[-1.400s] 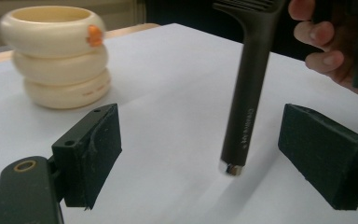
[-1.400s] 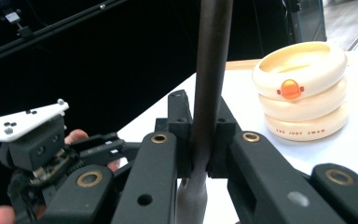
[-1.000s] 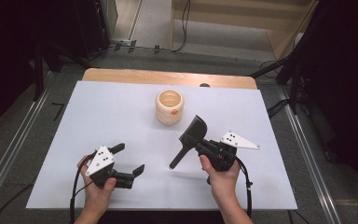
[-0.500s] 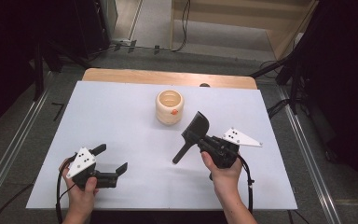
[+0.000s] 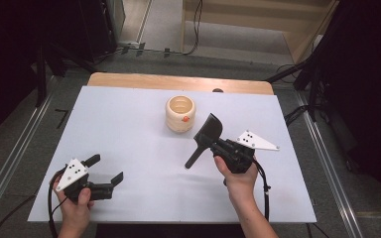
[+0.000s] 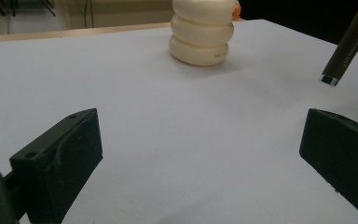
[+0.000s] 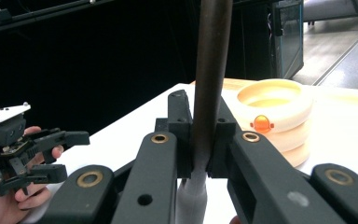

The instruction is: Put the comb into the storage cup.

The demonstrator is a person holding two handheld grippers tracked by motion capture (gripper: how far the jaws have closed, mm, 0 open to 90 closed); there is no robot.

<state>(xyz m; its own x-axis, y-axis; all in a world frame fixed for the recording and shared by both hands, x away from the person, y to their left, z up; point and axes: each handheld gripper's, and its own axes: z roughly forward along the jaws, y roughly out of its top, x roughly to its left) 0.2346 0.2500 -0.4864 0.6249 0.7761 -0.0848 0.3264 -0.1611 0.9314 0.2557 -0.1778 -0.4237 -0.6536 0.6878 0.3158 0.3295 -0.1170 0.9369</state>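
- The right hand-held gripper [image 5: 217, 145] is found pinched on a dark spatula [image 5: 204, 139]; in the right gripper view the handle [image 7: 210, 79] is seen clamped between the two jaws, which are pressed against it from both sides.
- In the high view the spatula is seen held above the counter [image 5: 129, 129], with its broad blade [image 5: 209, 127] pointing toward the far edge and its handle end [image 5: 190, 162] slanting back toward the person's side.
- A cream ribbed pot [image 5: 180, 113], bearing a small orange knob [image 5: 184, 119], is noted upright near the middle of the counter, just beside the blade and apart from it.
- The pot's mouth is open; whether anything lies within cannot be told.
- The left hand-held gripper [image 5: 107, 169] is seen near the front left corner of the counter, well apart from the pot, with its jaws spread and nothing between them.
- The step in hand is judged to be the carrying of the tool to the pot: the grasp is made and no contact with the pot is yet made.
- For the next move, the blade is expected to be swung over the rim and lowered into the mouth.
- A steadying hold on the pot's wall by the left hand-held gripper is judged advisable, since a light pot may be tipped or pushed by the blade.
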